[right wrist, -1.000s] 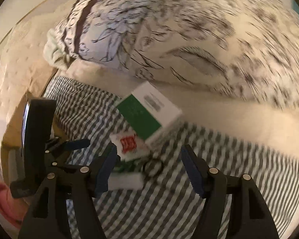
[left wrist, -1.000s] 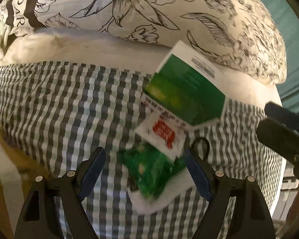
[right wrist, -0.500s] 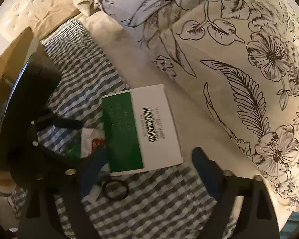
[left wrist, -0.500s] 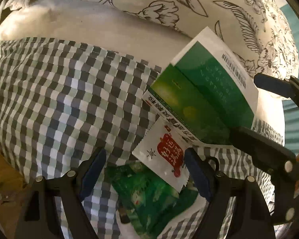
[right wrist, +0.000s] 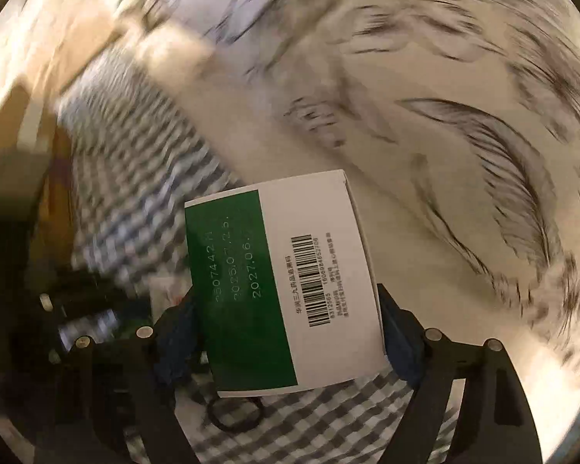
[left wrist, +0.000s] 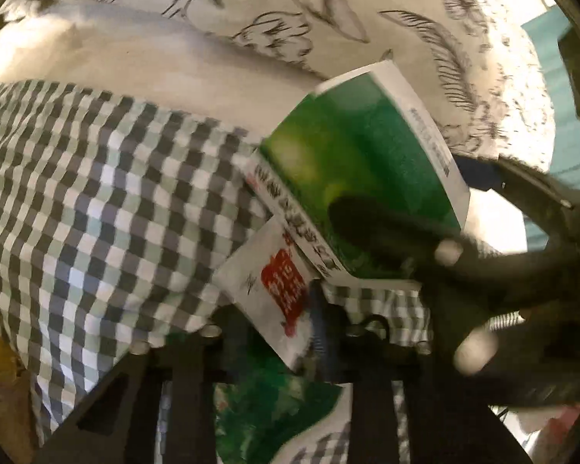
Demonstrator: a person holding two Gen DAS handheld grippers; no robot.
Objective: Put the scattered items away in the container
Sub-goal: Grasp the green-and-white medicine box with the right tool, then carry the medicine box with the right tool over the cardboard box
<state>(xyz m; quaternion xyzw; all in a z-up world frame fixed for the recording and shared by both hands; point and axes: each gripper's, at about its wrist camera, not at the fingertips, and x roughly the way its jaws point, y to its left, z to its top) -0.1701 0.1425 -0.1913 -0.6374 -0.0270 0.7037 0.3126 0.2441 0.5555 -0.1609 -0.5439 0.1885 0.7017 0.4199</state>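
A green and white medicine box (right wrist: 286, 290) sits between my right gripper's (right wrist: 286, 332) two blue pads, which press its sides. The box (left wrist: 363, 185) also shows in the left wrist view, with the right gripper on it. My left gripper (left wrist: 274, 328) is shut on a white sachet with a red label (left wrist: 274, 286), above a green packet (left wrist: 274, 406). A black hair tie (right wrist: 234, 410) lies on the checked cloth under the box.
A grey checked cloth (left wrist: 108, 201) covers the bed. A floral pillow (right wrist: 464, 96) lies behind the box. A brown cardboard box edge (right wrist: 23, 127) shows at the left.
My left gripper has closed on the white sachet. My right gripper has moved in and closed on the green and white box, which now looks tilted up.
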